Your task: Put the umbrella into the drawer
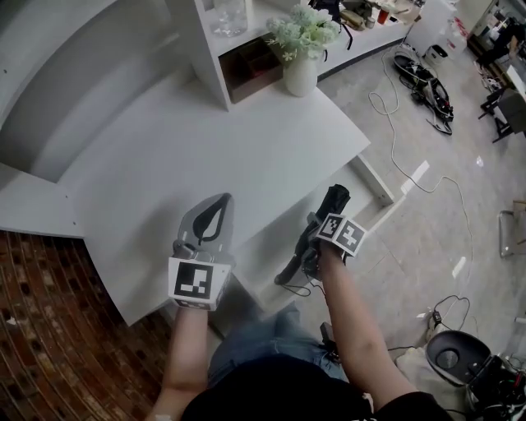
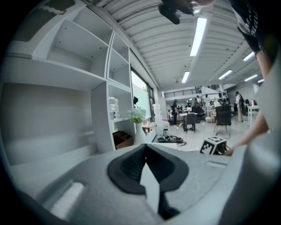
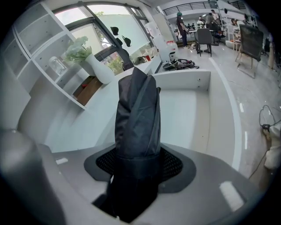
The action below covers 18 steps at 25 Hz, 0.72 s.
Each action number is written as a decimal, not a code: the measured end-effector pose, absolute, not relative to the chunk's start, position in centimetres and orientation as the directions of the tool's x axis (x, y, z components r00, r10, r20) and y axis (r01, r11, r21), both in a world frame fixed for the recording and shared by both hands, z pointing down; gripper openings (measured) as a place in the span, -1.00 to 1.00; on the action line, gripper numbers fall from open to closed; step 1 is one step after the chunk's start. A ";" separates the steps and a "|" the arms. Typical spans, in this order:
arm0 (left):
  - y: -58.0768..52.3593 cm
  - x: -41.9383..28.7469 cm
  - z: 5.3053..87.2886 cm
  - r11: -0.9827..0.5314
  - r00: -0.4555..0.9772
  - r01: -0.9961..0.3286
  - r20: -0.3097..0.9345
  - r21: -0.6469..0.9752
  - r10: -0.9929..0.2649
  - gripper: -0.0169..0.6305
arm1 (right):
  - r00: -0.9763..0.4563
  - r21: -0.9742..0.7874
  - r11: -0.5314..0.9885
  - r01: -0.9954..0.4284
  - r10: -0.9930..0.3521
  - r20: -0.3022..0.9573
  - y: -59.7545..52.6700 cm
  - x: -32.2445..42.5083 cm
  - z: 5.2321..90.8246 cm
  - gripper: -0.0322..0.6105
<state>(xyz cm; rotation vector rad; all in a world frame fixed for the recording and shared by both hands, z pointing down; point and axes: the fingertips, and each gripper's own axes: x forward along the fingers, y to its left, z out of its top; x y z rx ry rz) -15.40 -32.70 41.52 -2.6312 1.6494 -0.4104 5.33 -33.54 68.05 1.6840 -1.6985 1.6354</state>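
Note:
A folded black umbrella (image 1: 330, 207) is clamped in my right gripper (image 1: 316, 238), which is shut on it. The umbrella (image 3: 137, 114) points forward and down over the open white drawer (image 3: 189, 118). In the head view the drawer (image 1: 376, 179) sticks out from the desk's front right edge, and the umbrella hangs above its inside without touching it. My left gripper (image 1: 219, 204) hovers over the white desk top (image 1: 205, 156), left of the drawer. Its jaws meet at the tips (image 2: 145, 147) and hold nothing.
A white vase of pale flowers (image 1: 301, 70) stands at the desk's back, beside a shelf unit with a brown box (image 1: 251, 66) and a glass jar (image 1: 228, 16). Cables (image 1: 423, 78) lie on the floor to the right. Brick flooring (image 1: 49, 329) shows at the lower left.

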 end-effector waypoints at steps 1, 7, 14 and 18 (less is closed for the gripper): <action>-32.8 -15.7 41.6 -0.443 0.407 -0.885 0.219 -0.147 -0.887 -0.95 | -0.311 -0.516 -0.302 -0.802 -0.528 0.791 -33.5 5.2 68.6 -0.13; -33.6 -17.1 42.6 -0.418 0.379 -0.898 0.242 -0.136 -0.893 -0.95 | -0.328 -0.525 -0.345 -0.778 -0.490 0.808 -33.4 4.6 71.6 -0.13; -34.4 -16.6 43.2 -0.447 0.396 -0.881 0.273 -0.155 -0.877 -0.94 | -0.339 -0.519 -0.382 -0.765 -0.447 0.828 -33.8 3.9 74.5 -0.13; -34.5 -16.9 44.0 -0.448 0.395 -0.882 0.290 -0.146 -0.872 -0.95 | -0.344 -0.506 -0.392 -0.768 -0.414 0.843 -34.0 3.6 75.8 -0.12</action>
